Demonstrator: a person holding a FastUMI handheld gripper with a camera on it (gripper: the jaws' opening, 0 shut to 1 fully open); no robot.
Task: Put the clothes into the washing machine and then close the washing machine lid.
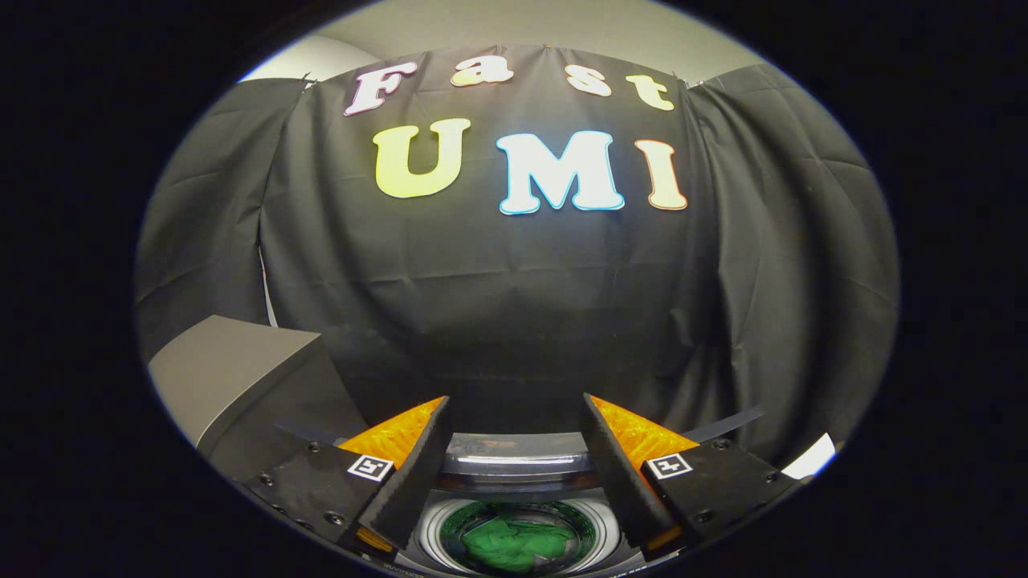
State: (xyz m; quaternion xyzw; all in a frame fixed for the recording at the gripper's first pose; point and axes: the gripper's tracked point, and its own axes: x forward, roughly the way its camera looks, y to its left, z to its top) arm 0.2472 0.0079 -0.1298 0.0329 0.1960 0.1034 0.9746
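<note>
A green garment [514,543] lies bunched inside the round drum of the washing machine [438,534], below and between my fingers. The drum's pale ring surrounds the cloth. The machine's raised lid [514,461] shows as a dark, glossy curved panel just beyond the drum, standing between the fingertips. My gripper [514,405] hovers above the machine, open, with a wide gap and nothing between the fingers.
A grey box-shaped unit [233,373] stands to the left of the machine, close to the left finger. Black cloth [514,305] hangs as the wall straight ahead. A white scrap [811,459] shows low at the right beyond the right finger.
</note>
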